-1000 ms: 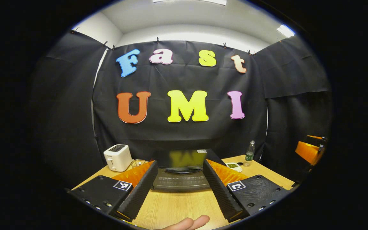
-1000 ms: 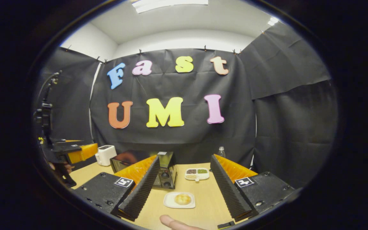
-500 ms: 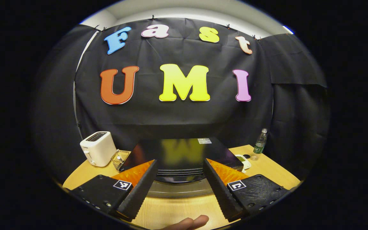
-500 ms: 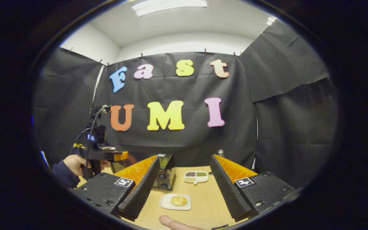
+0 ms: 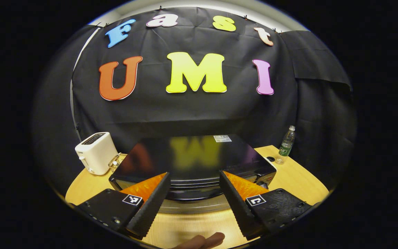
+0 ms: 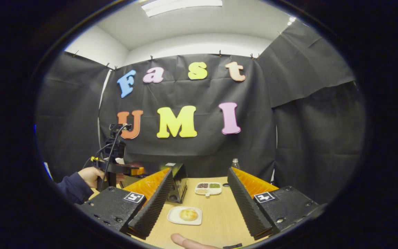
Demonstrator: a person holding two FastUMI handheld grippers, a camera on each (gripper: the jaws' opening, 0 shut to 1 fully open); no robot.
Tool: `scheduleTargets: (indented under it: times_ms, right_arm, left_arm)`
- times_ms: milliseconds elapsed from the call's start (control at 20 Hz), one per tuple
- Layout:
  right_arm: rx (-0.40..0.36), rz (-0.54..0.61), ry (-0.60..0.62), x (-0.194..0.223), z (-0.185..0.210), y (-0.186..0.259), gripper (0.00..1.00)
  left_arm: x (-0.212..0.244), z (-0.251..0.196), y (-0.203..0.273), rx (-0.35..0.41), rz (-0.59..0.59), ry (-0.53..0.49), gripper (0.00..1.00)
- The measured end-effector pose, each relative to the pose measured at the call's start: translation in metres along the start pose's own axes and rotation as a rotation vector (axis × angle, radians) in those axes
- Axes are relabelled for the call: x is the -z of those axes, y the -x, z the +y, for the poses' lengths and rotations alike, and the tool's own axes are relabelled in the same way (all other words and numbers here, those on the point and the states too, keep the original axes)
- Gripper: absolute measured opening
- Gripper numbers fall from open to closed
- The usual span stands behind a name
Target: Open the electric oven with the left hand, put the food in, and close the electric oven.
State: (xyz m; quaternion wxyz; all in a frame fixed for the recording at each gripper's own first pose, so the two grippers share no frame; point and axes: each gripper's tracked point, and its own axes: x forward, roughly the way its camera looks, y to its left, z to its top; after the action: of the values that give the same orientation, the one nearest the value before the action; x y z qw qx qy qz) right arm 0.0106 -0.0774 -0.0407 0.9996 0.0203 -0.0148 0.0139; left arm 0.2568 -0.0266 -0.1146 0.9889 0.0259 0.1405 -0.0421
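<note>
The black electric oven point(image 5: 192, 159) stands on the wooden table, its glossy top close below the camera in the left gripper view. My left gripper point(image 5: 193, 180) is open, its fingers spread either side of the oven's front top edge, nothing between them. The right gripper view has the oven point(image 6: 176, 180) behind my left finger, and the left gripper point(image 6: 130, 170) held by a hand in a dark sleeve point(image 6: 71, 185) hovers beside it. A bun on a white plate point(image 6: 185, 215) lies on the table between my right gripper's fingers. My right gripper point(image 6: 199, 188) is open above the plate.
A white toaster point(image 5: 96, 153) and a small wire basket point(image 5: 115, 162) stand left of the oven. A water bottle point(image 5: 286, 144) stands at the back right. A divided dish of condiments point(image 6: 208, 188) sits behind the plate. A fingertip point(image 6: 185, 240) shows at the bottom.
My left gripper has moved forward to the oven, which now looms larger and lower between its fingers. The right gripper has stayed nearly still over the plate.
</note>
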Motion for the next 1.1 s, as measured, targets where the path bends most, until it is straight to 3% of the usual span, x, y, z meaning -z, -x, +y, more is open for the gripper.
scheduleTargets:
  times_ms: [50, 100, 250, 300, 350, 1100]
  right_arm:
    - [0.000, 0.004, 0.001, 0.001, -0.001, 0.001, 1.00]
    - [-0.003, 0.007, 0.000, 0.003, -0.002, 0.003, 1.00]
    - [-0.007, 0.010, 0.000, 0.004, -0.004, 0.009, 1.00]
    - [-0.005, 0.008, -0.001, 0.005, -0.006, 0.010, 1.00]
    - [-0.001, 0.009, -0.002, 0.005, -0.009, 0.011, 1.00]
    - [-0.008, 0.076, -0.021, 0.029, -0.004, 0.023, 1.00]
  left_arm:
    - [0.006, 0.001, -0.002, -0.009, 0.029, 0.000, 0.83]
    - [0.014, 0.003, -0.005, -0.021, 0.053, -0.001, 0.93]
    - [0.018, 0.006, -0.005, -0.041, 0.071, 0.007, 0.99]
    - [0.018, 0.005, -0.002, -0.041, 0.073, 0.014, 0.90]
    - [0.019, 0.004, 0.000, -0.041, 0.083, 0.011, 0.99]
    - [0.083, -0.006, 0.076, -0.074, 0.043, 0.013, 0.99]
